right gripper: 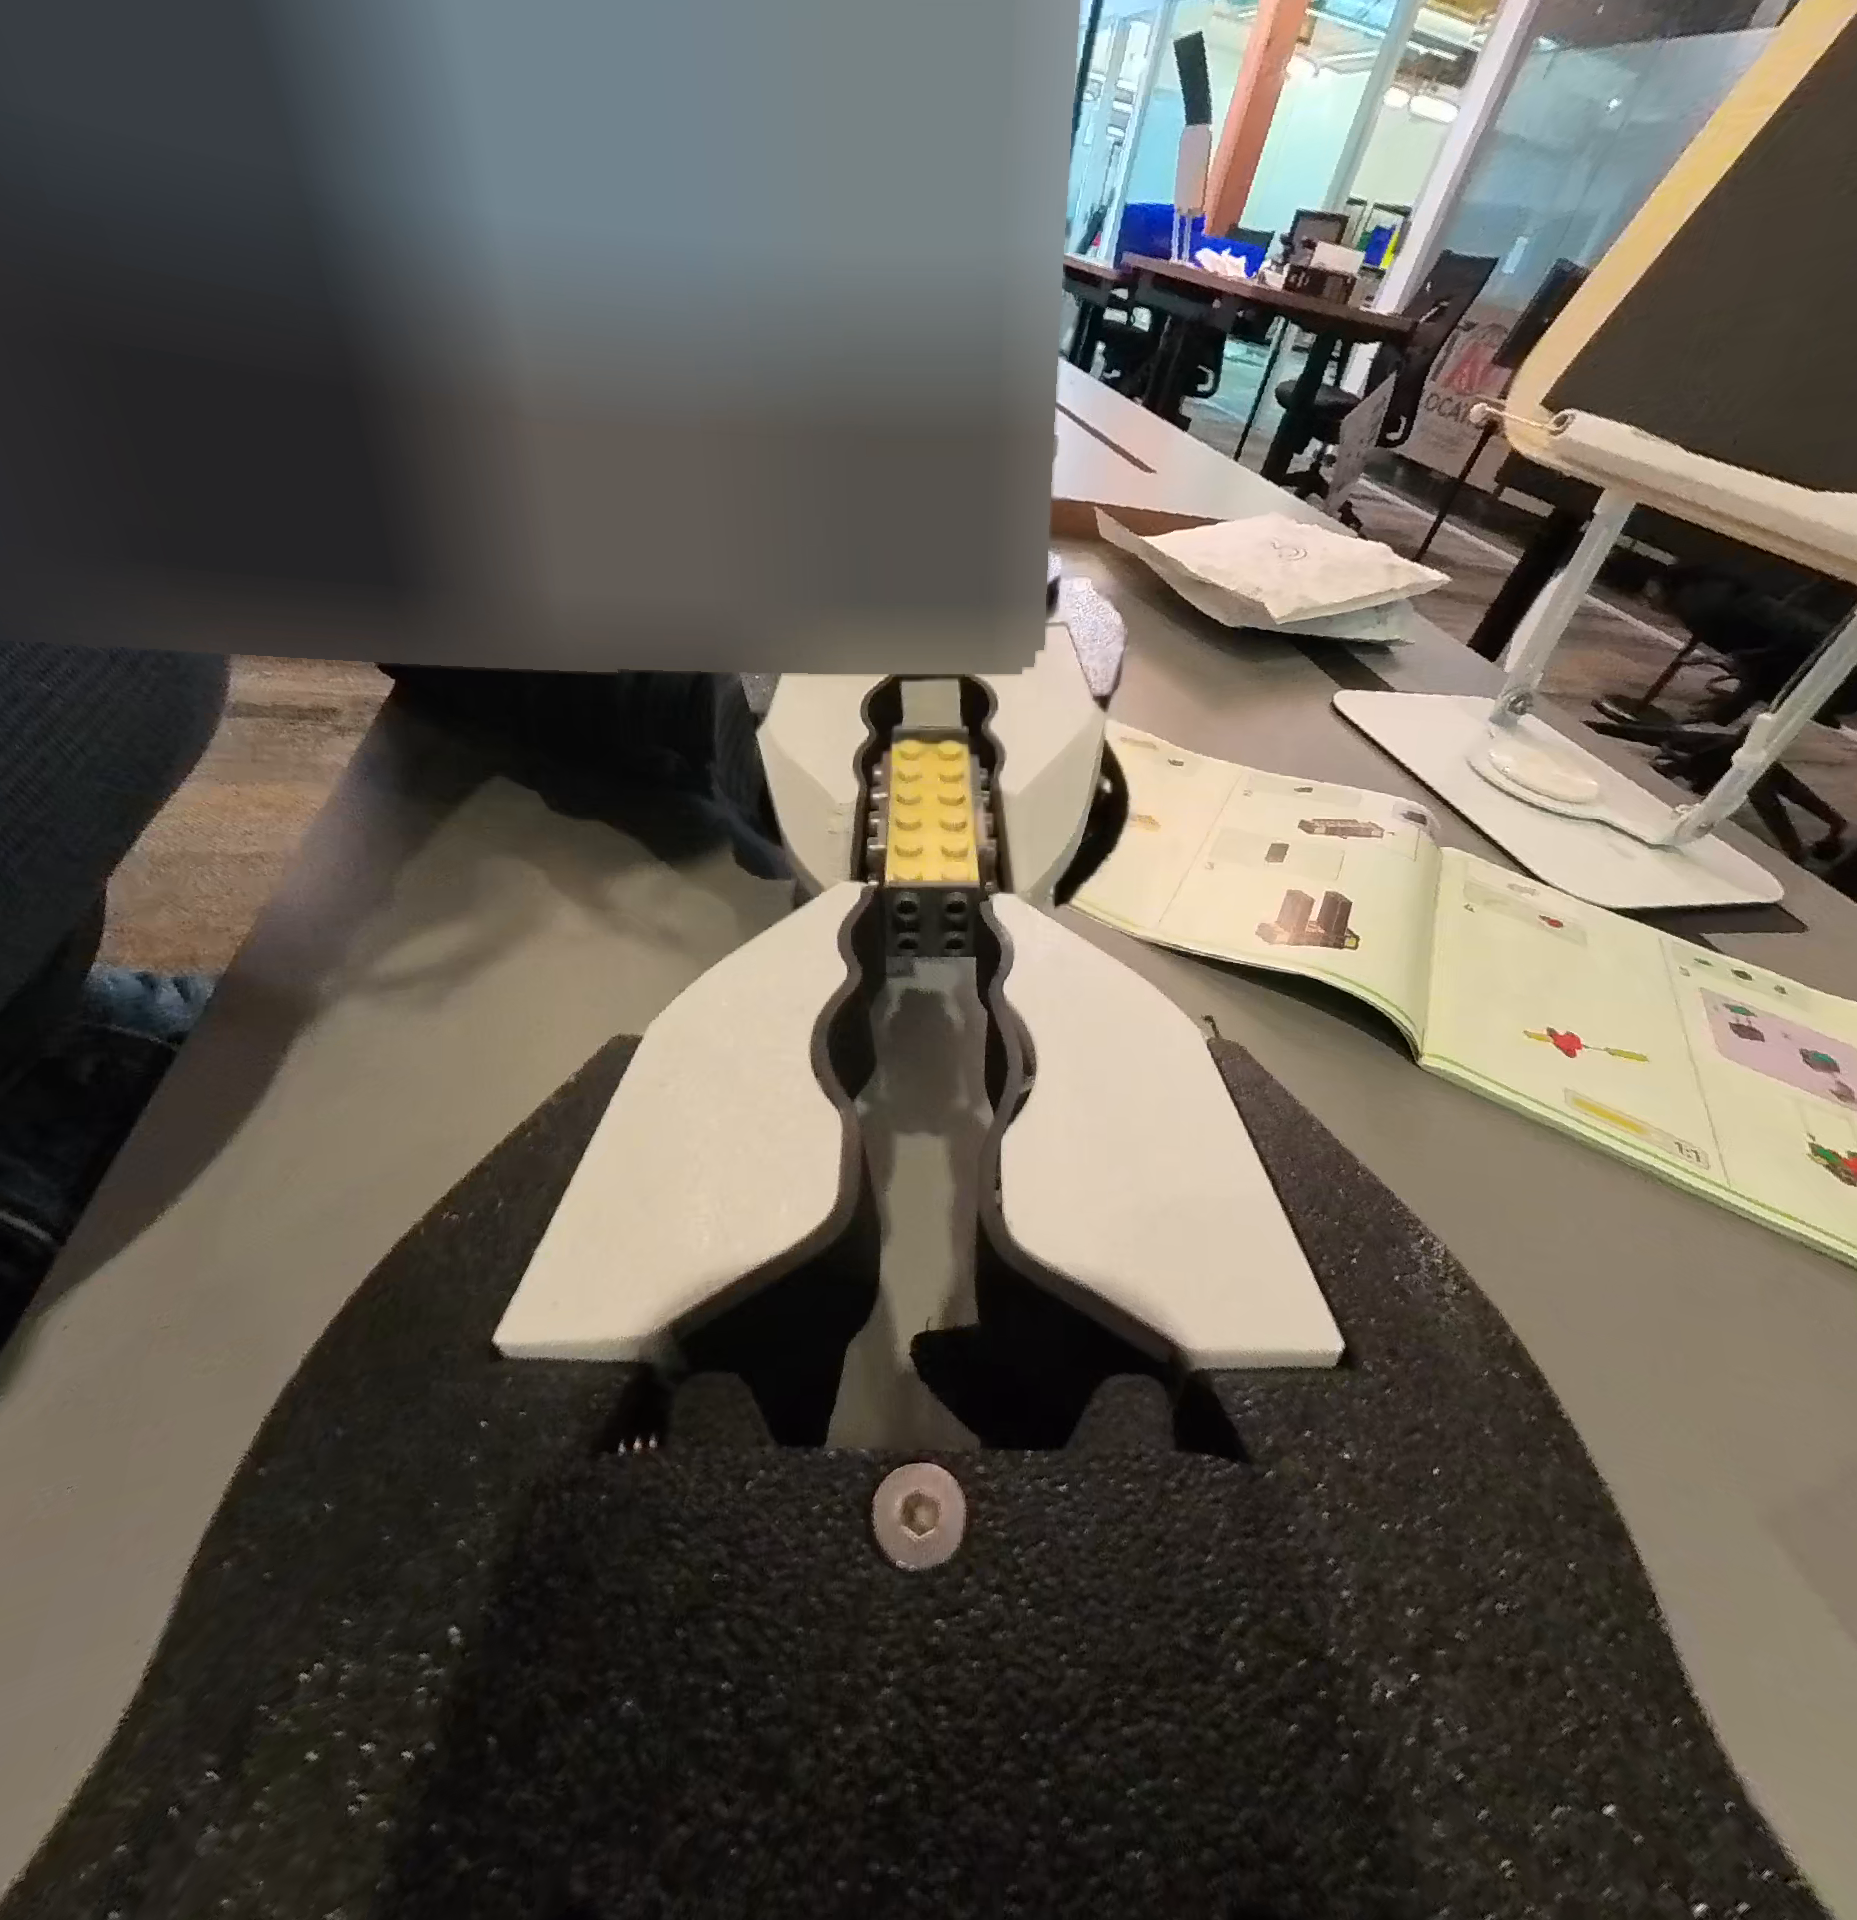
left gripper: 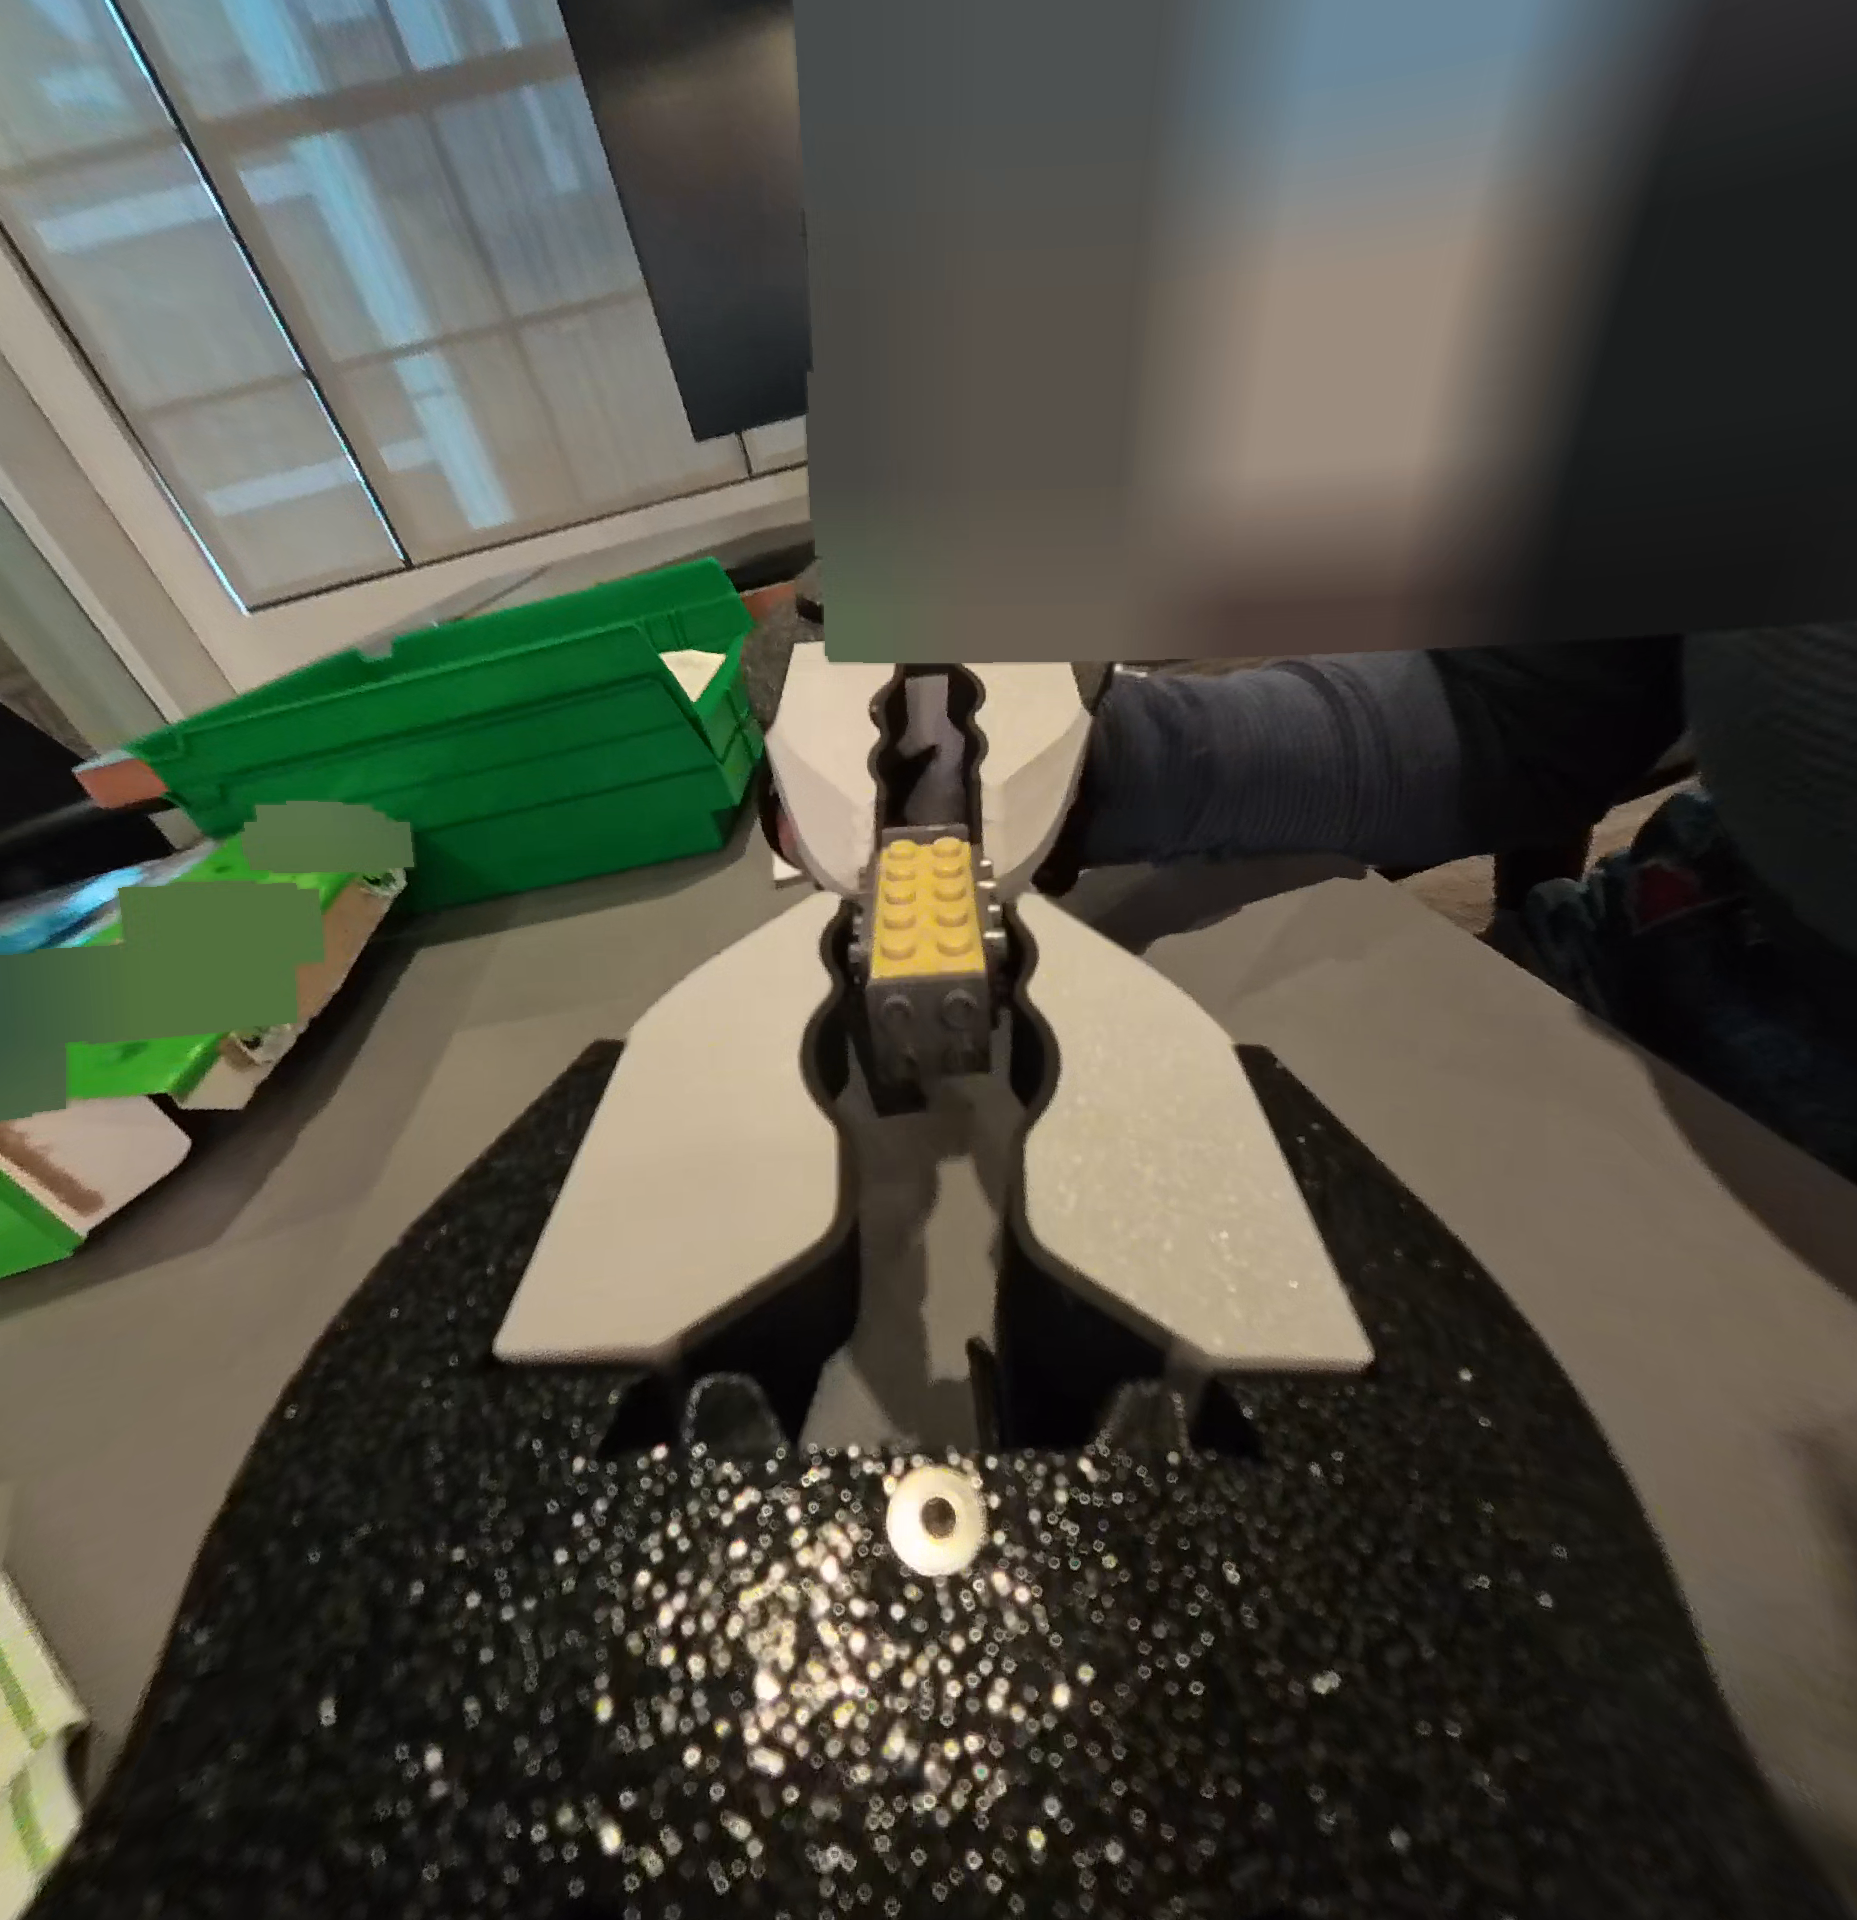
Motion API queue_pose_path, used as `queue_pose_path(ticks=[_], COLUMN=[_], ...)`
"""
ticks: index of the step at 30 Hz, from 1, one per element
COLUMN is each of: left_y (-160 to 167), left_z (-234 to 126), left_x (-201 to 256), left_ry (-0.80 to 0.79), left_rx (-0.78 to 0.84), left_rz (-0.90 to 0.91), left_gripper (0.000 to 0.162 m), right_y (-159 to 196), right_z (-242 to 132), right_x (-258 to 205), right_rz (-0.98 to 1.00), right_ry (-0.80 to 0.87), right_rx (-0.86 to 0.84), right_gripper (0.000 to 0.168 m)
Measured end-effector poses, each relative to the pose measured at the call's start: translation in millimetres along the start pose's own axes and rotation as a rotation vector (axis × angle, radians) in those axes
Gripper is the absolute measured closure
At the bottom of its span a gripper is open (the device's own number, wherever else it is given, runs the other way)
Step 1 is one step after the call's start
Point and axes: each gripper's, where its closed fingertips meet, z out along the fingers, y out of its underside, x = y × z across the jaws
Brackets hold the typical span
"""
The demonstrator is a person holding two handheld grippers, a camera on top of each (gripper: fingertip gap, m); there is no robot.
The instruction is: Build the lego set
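A lego assembly [left gripper: 922, 914], a yellow 2-wide brick on top of dark grey bricks with side studs, is held above the grey table [left gripper: 1319, 987]. My left gripper [left gripper: 929, 935] is shut on its near end. My right gripper [left gripper: 924, 769] faces it from the far side and grips the other end. In the right wrist view the same assembly [right gripper: 929, 821] sticks out past my right gripper [right gripper: 929, 904], which is shut on it, and into my left gripper [right gripper: 929, 727] opposite. The two grippers meet almost tip to tip.
Stacked green bins [left gripper: 467, 748] and green packaging [left gripper: 228, 1049] lie to the left. An open instruction booklet [right gripper: 1475, 966], a white paper bag [right gripper: 1267, 566] and a white stand base [right gripper: 1547, 790] lie to the right. A person's dark sleeve [left gripper: 1267, 758] is behind. Less than 4 cm separates the two grippers' tips.
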Motion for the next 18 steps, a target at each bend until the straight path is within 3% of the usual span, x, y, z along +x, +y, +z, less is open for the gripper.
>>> queue_pose_path(ticks=[18], left_y=[-11.5], left_z=[0.0], left_x=[-1.0], left_ry=[-0.011], left_rx=[0.075], left_rz=[-0.027], left_gripper=[0.125], right_y=[-6.6], right_z=[4.0], right_x=[-2.2], right_rz=[0.029], right_ry=[-0.023], right_rx=[0.051], right_gripper=[0.153])
